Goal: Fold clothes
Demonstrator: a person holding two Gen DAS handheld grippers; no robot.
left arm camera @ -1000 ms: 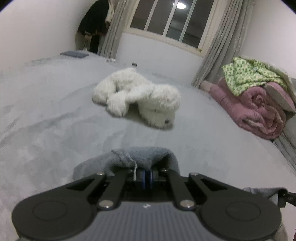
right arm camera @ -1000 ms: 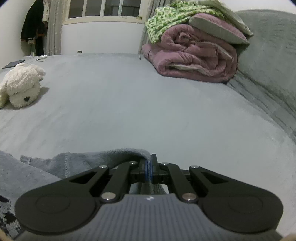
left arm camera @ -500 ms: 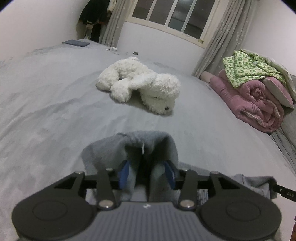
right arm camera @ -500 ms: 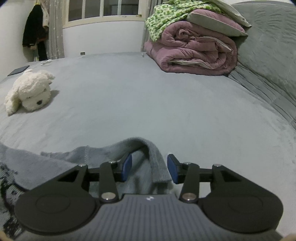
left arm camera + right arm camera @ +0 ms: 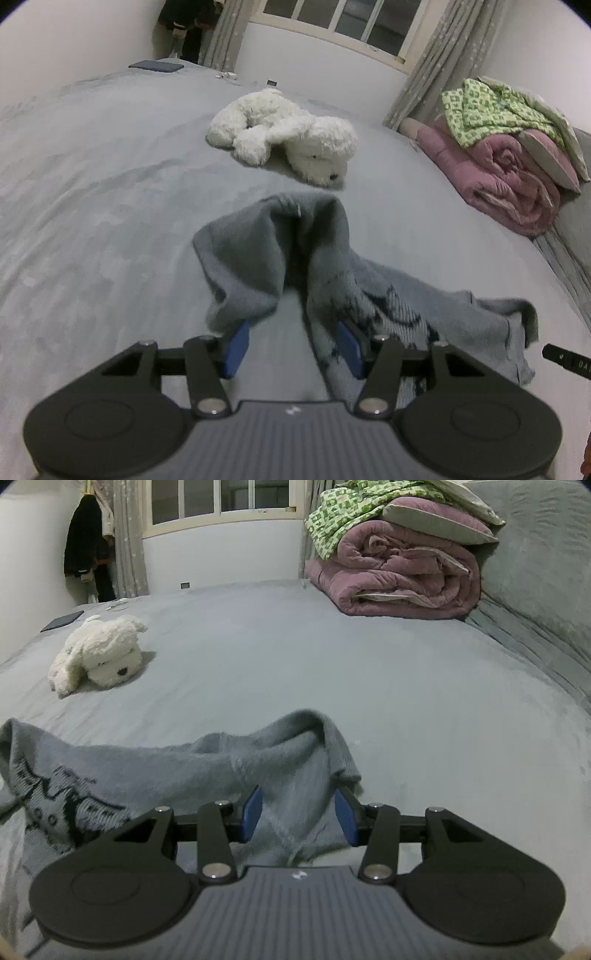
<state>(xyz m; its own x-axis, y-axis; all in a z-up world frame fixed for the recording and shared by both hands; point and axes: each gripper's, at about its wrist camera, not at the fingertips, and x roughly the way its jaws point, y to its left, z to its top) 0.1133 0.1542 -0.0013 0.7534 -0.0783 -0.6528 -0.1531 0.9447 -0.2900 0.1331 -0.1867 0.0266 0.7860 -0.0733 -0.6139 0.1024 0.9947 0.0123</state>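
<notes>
We're looking at the grey knit sweater (image 5: 317,258) lying bunched on the grey bed cover (image 5: 92,206), centre of both wrist views. Left gripper (image 5: 293,347): jaws have just been opening, now standing moderately wide, blue pads (image 5: 236,345) flanking a raised fold without pressing it. Right gripper (image 5: 299,816): jaws opened too, sweater fabric sitting loose between them, nothing clamped. White plush dog (image 5: 284,136) is lying upper centre in the left view, just beyond the sweater. Pink rolled quilt (image 5: 395,576) is sitting upper right.
</notes>
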